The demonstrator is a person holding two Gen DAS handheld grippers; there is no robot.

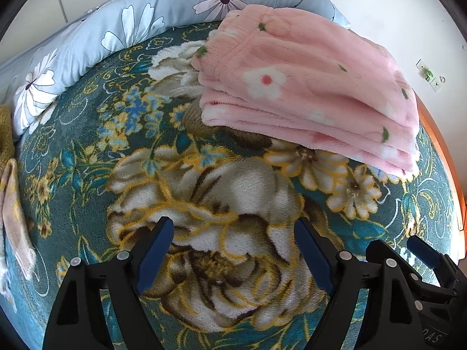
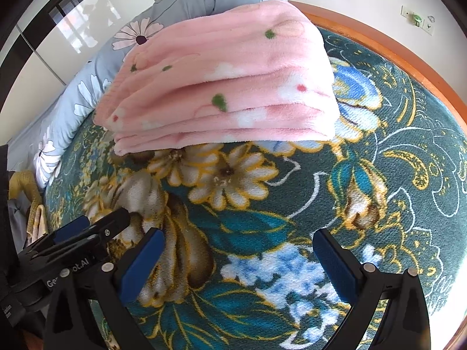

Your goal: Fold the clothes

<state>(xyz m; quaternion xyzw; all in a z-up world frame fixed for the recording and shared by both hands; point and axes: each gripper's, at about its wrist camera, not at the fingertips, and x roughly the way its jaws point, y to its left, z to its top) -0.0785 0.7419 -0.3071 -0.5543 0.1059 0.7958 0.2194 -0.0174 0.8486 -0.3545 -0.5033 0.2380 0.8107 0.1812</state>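
With the pink fleece garment (image 1: 306, 87) lying folded in the upper frame on the bed (image 1: 87, 151), both the left tool (image 1: 233, 233) and right tool (image 2: 238, 245) hang spread and empty, apparently finished.

open bedspread (image 1: 87, 160) ahead, folded pink garment (image 1: 306, 87) beyond

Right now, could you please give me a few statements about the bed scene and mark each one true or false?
1. The pink garment lies folded in layers. True.
2. The left gripper is shut on the garment. False: it is open, holding nothing.
3. The right gripper is open. True.
4. The garment rests on a bare wooden floor. False: it lies on the green floral blanket.
5. A grey flowered pillow lies behind the garment. True.
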